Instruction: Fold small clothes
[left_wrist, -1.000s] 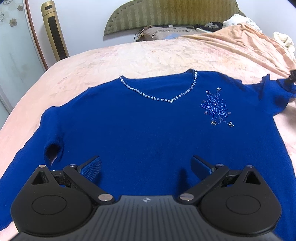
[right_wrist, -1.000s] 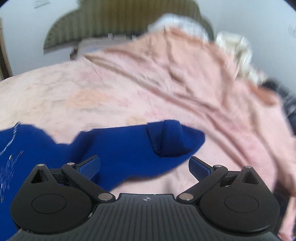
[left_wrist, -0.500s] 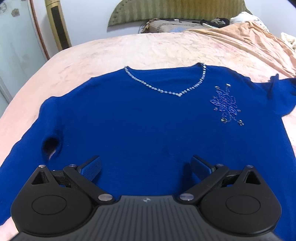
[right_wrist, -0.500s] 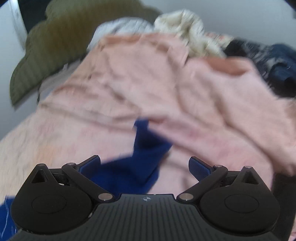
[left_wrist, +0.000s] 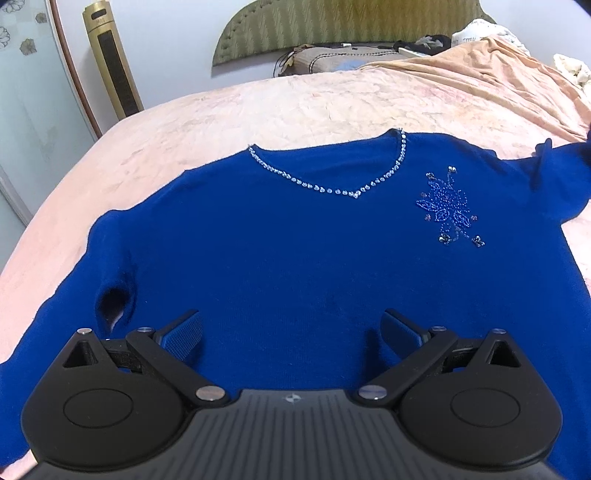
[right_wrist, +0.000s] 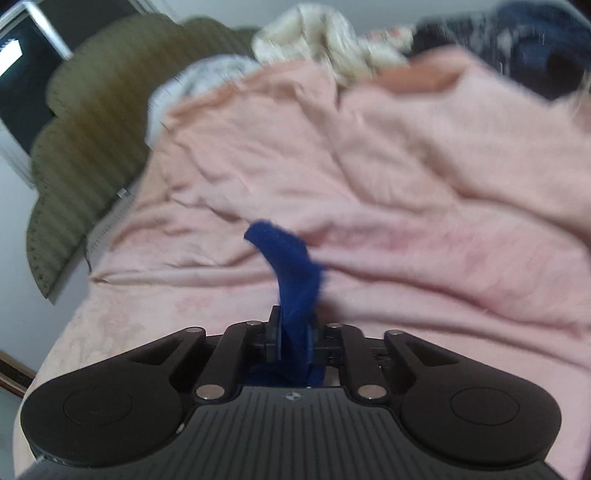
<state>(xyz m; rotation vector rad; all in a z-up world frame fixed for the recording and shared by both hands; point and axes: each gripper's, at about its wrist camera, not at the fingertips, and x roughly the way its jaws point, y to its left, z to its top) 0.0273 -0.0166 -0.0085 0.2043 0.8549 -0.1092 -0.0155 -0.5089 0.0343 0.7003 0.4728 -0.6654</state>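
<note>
Soft, even indoor light fills both views, with no glare. The left wrist view is sharp: the blue sweater (left_wrist: 295, 240) shows crisp beading, and faint shadows sit just beneath the hand-held gripper's fingers (left_wrist: 183, 334). Fisheye bending curves the bed (left_wrist: 184, 122) around the sweater. The right wrist view is smeared throughout, especially its pink blanket (right_wrist: 406, 184).

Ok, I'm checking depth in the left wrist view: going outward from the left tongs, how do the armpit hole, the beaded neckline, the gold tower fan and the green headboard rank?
1. armpit hole, near left.
2. beaded neckline, centre.
3. gold tower fan and green headboard, both at the far wall: too close to call.
</note>
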